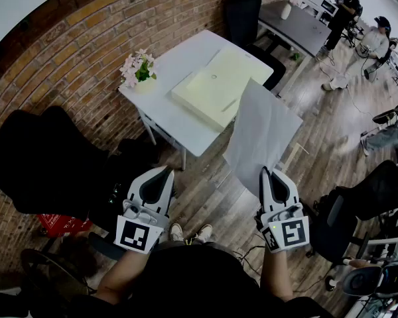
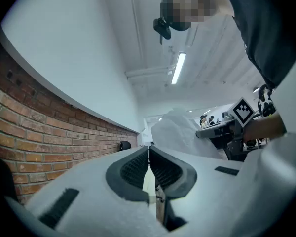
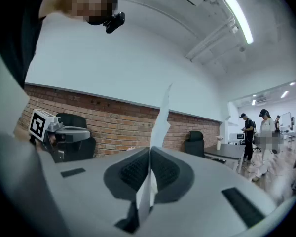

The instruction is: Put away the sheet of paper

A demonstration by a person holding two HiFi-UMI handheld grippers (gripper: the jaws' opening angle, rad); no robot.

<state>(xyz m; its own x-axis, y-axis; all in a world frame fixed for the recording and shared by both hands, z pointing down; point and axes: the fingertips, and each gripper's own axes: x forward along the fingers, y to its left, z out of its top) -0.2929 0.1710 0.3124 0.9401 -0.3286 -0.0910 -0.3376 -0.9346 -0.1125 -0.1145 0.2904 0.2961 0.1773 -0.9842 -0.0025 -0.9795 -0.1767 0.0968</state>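
A brick wall (image 1: pixel 66 65) runs along the left, with 1 black chair (image 1: pixel 40 158) against it. The left gripper (image 1: pixel 164 172) is held level, its jaws pressed together on nothing. Beyond it stands 1 white table (image 1: pixel 166 111) with 1 bunch of pink flowers (image 1: pixel 138 68) and 1 flat cream box (image 1: pixel 215 85), lid shut, contents unseen. The sheet of paper (image 1: pixel 264 131) hangs in the air before the table's near corner, overlapping it, with its lower edge clamped in the right gripper (image 1: pixel 270 172). Far right, 2 people (image 1: pixel 345 8) stand by desks.
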